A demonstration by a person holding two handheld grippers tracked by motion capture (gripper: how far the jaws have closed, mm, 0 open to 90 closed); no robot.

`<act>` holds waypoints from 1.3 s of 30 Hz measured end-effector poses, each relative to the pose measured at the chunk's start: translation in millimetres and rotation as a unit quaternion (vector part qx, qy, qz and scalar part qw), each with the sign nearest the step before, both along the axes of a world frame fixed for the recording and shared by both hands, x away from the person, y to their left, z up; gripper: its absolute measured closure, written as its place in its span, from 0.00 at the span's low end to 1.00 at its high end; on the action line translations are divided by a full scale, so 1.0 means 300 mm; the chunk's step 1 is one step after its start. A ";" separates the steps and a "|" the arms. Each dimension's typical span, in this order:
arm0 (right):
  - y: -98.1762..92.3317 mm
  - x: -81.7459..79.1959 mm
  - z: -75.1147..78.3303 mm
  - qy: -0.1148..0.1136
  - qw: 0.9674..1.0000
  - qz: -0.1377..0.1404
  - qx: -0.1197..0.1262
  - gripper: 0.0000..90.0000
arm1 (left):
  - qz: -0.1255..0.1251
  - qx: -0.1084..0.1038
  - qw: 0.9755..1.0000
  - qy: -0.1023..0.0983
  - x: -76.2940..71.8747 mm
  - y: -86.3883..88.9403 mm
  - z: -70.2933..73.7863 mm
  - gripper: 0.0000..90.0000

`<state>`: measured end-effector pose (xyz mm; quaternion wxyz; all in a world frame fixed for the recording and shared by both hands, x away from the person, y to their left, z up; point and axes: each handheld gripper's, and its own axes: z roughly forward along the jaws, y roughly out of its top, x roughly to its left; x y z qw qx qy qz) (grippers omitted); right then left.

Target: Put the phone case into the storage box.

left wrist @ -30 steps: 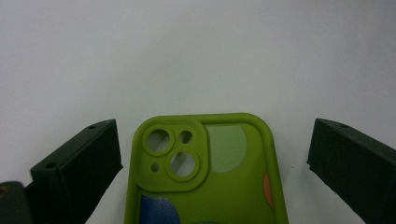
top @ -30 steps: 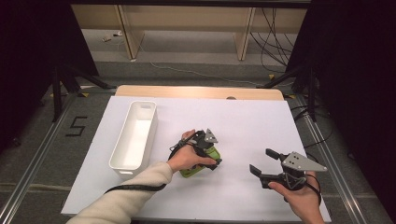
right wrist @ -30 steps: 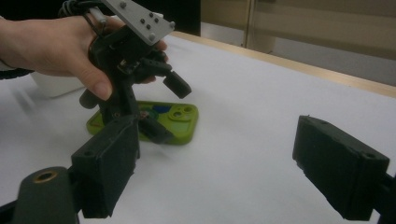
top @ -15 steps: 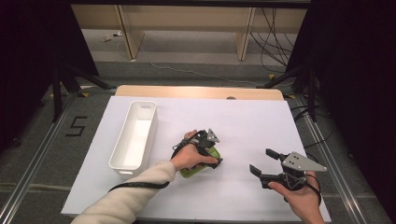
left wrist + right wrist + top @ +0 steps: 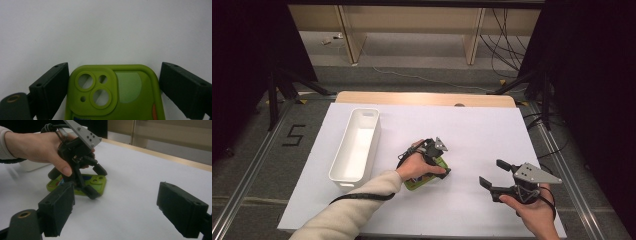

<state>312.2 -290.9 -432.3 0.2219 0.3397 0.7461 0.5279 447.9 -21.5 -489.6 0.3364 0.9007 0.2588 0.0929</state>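
A green phone case (image 5: 416,184) lies back up on the white table cover, camera cutouts (image 5: 93,90) toward the far end. My left gripper (image 5: 441,169) reaches down over it. Its jaws have just been closing and now press the case (image 5: 130,87) on both long sides, so the left gripper (image 5: 114,87) is shut on it. In the right gripper view, the left gripper (image 5: 96,182) straddles the case (image 5: 53,186), which rests flat on the table. My right gripper (image 5: 493,172) hovers open to the right of it, and the right gripper (image 5: 115,207) has nothing between its pads.
A long white tray (image 5: 373,142) stands left of the case, its inside bare. The table cover (image 5: 472,135) ends at a wooden strip (image 5: 422,98) at the back. Dark stands and cables lie on the floor beyond.
The left hand has barely shifted over the green case. The right hand and its gripper have kept still.
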 end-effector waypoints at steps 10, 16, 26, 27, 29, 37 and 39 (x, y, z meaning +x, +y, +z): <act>0.000 0.000 0.000 0.000 1.000 0.001 -0.001 0.18 | -0.001 0.001 1.000 0.007 0.008 0.002 0.000 0.13; 0.000 0.001 -0.001 0.000 1.000 0.002 -0.002 0.18 | 0.000 -0.002 1.000 0.010 0.010 0.002 0.000 0.13; 0.000 0.001 -0.001 0.001 1.000 0.002 -0.002 0.18 | -0.001 0.004 1.000 0.012 0.015 0.001 0.004 0.15; 0.000 0.001 -0.001 0.001 1.000 0.002 -0.002 0.18 | 0.000 0.004 1.000 0.012 0.015 0.001 0.005 0.15; 0.000 0.001 -0.001 0.001 1.000 0.002 -0.003 0.18 | 0.001 0.004 1.000 0.012 0.015 0.002 0.005 0.16; 0.001 0.001 -0.002 0.001 1.000 0.002 -0.003 0.18 | 0.002 0.007 1.000 0.012 0.016 0.000 0.007 0.17; 0.001 0.001 -0.002 0.001 1.000 0.002 -0.003 0.18 | 0.003 0.007 1.000 0.012 0.016 0.001 0.007 0.17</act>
